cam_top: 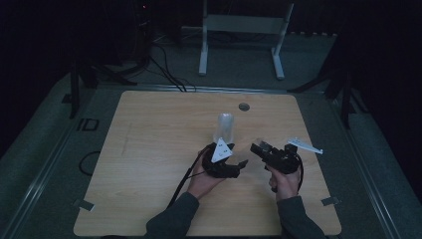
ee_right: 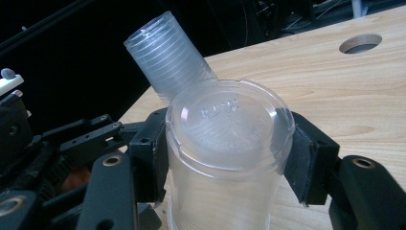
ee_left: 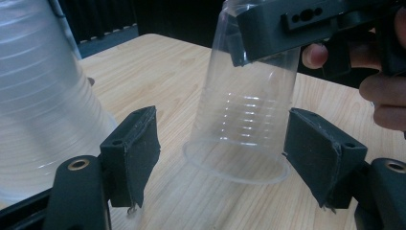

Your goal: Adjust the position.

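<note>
A single clear plastic cup [ee_right: 225, 120] stands upside down, and my right gripper [ee_right: 230, 148] is shut on its upper end, the pads pressing on both sides just under the base. My left gripper [ee_left: 222, 139] reaches around the same cup [ee_left: 239, 120] lower down. Its pads [ee_left: 139, 148] stand a little clear of the wall and the rim, so it is open. A stack of upside-down clear cups [cam_top: 225, 127] stands on the table just behind the two grippers [cam_top: 242, 163] [cam_top: 259, 148], and leans in at the edge of both gripper views [ee_left: 38, 105] [ee_right: 165, 57].
The wooden table [cam_top: 149, 149] has a round cable hole [cam_top: 244, 106] behind the stack. A white metal frame [cam_top: 241, 25] and dark cables [cam_top: 164, 69] lie on the floor beyond the far edge. My left gripper's cable [cam_top: 181, 184] trails toward the near edge.
</note>
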`<state>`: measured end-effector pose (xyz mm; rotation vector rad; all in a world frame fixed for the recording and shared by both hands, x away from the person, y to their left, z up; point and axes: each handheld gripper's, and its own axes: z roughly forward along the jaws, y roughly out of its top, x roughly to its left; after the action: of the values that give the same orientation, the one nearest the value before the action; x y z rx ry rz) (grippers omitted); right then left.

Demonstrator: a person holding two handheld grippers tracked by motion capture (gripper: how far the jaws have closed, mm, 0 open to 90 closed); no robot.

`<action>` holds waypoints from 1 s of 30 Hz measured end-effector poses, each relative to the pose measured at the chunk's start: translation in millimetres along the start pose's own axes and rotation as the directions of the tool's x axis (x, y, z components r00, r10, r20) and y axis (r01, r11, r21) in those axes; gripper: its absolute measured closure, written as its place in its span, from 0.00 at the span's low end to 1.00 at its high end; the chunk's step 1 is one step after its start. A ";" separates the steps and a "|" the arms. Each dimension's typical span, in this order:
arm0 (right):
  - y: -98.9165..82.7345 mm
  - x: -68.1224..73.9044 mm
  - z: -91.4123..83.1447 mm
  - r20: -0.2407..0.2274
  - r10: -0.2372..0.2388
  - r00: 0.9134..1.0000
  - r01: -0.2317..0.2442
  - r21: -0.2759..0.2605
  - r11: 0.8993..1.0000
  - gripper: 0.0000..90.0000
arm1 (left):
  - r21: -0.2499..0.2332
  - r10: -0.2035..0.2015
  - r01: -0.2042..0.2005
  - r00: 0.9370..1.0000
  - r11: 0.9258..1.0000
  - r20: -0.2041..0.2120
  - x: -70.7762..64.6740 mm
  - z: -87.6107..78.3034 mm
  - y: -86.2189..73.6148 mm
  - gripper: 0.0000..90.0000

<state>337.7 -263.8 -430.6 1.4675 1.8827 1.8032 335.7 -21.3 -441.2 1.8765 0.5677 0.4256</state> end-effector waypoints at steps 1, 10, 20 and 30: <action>0.0 0.0 0.0 0.000 0.000 1.000 0.000 0.000 1.000 0.46 | 0.000 0.000 0.000 1.000 1.000 0.000 0.0 0.0 0.0 0.31; -1.6 -6.5 -1.1 -0.035 0.078 0.996 -0.078 -0.013 0.997 0.46 | -0.003 0.016 -0.016 1.000 1.000 0.008 -3.1 8.8 1.6 0.28; -3.0 -9.9 -0.5 -0.054 0.122 0.991 -0.123 -0.019 0.992 0.45 | -0.009 0.034 -0.034 0.999 0.999 0.005 -7.6 18.3 1.9 0.24; -4.5 -13.1 -0.6 -0.076 0.172 0.982 -0.175 -0.030 0.984 0.46 | -0.006 0.047 -0.047 0.999 0.999 0.008 -10.0 27.8 0.4 0.21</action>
<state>341.6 -272.5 -440.6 1.6196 1.7928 1.9824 342.5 -48.3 -451.0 1.8883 0.5178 0.4499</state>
